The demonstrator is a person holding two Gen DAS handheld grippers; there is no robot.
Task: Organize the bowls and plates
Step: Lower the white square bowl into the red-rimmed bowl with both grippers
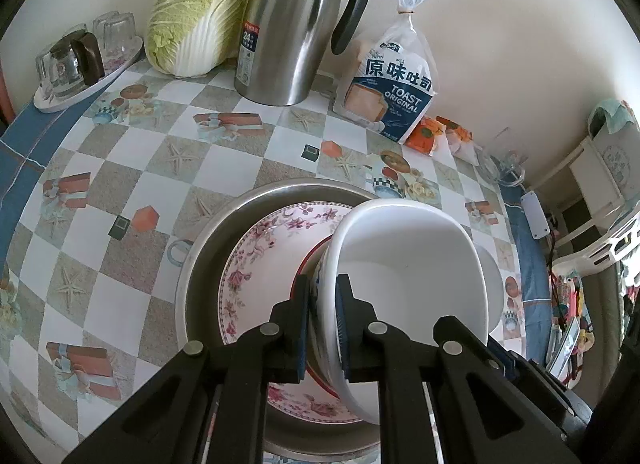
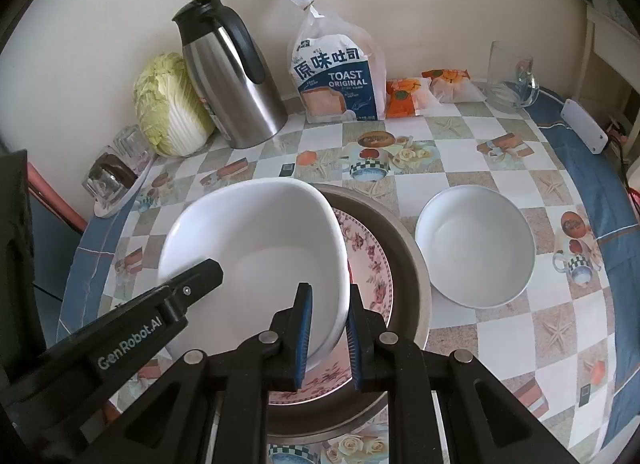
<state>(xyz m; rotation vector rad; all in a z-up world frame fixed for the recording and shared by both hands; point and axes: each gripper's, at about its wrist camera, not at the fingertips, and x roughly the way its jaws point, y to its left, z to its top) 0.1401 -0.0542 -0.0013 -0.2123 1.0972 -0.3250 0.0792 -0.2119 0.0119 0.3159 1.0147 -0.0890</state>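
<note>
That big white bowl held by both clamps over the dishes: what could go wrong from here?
1. The large white square-ish bowl hangs tilted, pinched only at its thin rim by the left gripper and the right gripper; it might slip and drop.
2. Below lies the pink-flowered china plate in the round metal basin; a fall could chip both.
3. The smaller round white bowl sits close by; a swing could knock it.

A cabbage point(image 1: 196, 11), steel jug point(image 1: 296, 23) and bread bag point(image 1: 392, 79) stand along the frame's top, glasses point(image 1: 80, 55) upper left.
</note>
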